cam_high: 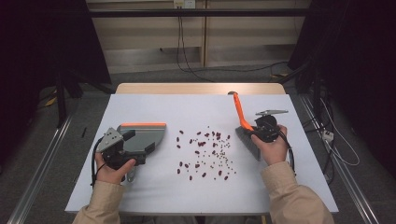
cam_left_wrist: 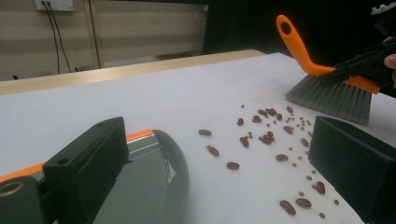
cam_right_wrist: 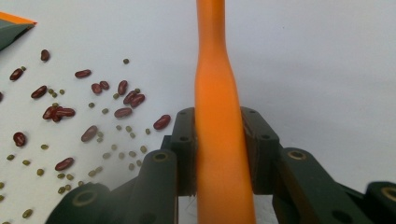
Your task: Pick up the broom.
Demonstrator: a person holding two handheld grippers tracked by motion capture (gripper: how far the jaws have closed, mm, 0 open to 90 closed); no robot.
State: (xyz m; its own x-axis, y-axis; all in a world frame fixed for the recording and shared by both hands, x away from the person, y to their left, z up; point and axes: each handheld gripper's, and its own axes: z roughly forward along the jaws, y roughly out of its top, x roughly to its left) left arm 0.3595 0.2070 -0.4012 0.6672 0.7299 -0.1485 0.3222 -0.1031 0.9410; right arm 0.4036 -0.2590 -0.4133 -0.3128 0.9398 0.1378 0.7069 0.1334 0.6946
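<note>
brush and dustpan being held at either side of scattered beans on a white worktop (cam_high: pixel 154 191)

item 1: right tongs (cam_right_wrist: pixel 219 140) are pinching the orange handle of a hand brush (cam_high: pixel 243 123); the handle is running between the two pads, and the brush's grey bristles (cam_left_wrist: pixel 329 95) are hanging at the 3 o'clock edge of the spill in the high view, just beside the outermost beans. item 2: left tongs (cam_high: pixel 128 140) are sitting at 9 o'clock of the spill, at the grey dustpan (cam_high: pixel 144 135) with its orange edge; the jaws are standing spread apart, with the pan's rim (cam_left_wrist: pixel 180 163) lying by one of them, and whether they are gripping it cannot be told. item 3: red beans (cam_high: pixel 203 149) mixed with small green ones (cam_right_wrist: pixel 116 154) are lying loose at the worktop's centre, between pan and brush, well apart from the pan's mouth.
</note>
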